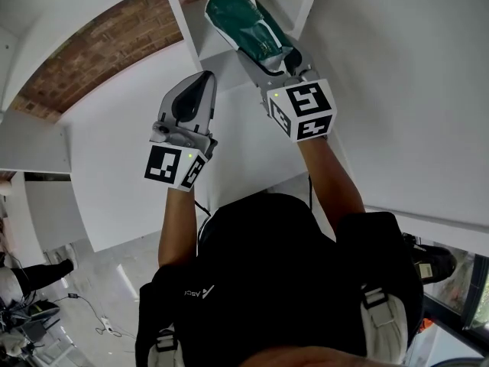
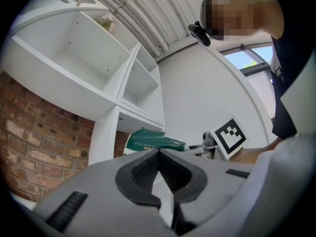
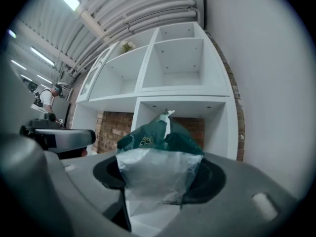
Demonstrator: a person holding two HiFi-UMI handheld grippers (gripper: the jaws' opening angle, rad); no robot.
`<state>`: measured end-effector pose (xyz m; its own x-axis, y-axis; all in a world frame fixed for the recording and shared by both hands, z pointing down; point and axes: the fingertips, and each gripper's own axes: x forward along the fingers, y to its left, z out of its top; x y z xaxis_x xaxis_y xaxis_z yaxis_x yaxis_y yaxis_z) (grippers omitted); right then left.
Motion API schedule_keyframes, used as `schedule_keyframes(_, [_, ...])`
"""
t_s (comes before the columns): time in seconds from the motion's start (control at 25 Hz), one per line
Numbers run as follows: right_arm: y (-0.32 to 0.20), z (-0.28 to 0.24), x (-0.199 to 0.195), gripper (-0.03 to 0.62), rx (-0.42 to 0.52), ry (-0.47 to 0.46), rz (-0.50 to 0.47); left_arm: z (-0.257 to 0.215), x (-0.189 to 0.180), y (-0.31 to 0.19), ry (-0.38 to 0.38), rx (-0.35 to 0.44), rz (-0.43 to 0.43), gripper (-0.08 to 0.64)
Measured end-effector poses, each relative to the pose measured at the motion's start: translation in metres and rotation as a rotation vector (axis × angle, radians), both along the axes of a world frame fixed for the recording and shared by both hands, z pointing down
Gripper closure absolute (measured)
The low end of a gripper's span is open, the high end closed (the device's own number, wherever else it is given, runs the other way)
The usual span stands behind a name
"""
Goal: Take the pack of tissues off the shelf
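The pack of tissues (image 1: 243, 17) is a soft green and white plastic bag at the mouth of a low cubby in the white shelf unit (image 1: 187, 33). My right gripper (image 1: 276, 58) is shut on its near white end, and the green end points into the cubby. In the right gripper view the pack (image 3: 159, 152) fills the gap between the jaws of the right gripper (image 3: 160, 177). My left gripper (image 1: 191, 98) hangs left of the pack and lower, shut on nothing. In the left gripper view the left gripper (image 2: 158, 157) has its jaws together, with the pack (image 2: 152, 141) beyond them.
The shelf unit (image 3: 180, 85) has several open white cubbies above the one with the pack. A brick wall (image 1: 99, 48) shows behind it and a plain white wall (image 1: 405, 90) stands to the right. A person (image 3: 47, 98) stands far off at left.
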<state>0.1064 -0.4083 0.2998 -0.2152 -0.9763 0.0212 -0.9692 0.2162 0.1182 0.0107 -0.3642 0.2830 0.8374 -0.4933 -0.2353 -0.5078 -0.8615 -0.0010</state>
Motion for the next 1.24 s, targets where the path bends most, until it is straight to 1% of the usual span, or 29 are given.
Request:
schedule_keyframes(0.2, [0.028,-0.003,-0.008,0.307,0.026,-0.034,-0.035,-0.002,-0.002,0.011,0.003,0.007,-0.009,0.561])
schedule_keyframes(0.44, [0.041,0.001,-0.016,0.310,0.027,-0.045,-0.059,-0.002,-0.006,0.016,-0.001,0.001,-0.020,0.561])
schedule_keyframes(0.88, [0.059,0.000,-0.019,0.311,0.043,-0.046,-0.063,-0.004,-0.011,0.028,-0.006,0.008,-0.021,0.561])
schedule_keyframes(1.24, [0.060,-0.004,-0.021,0.311,0.048,-0.049,-0.056,-0.007,-0.014,0.030,-0.005,0.011,-0.020,0.561])
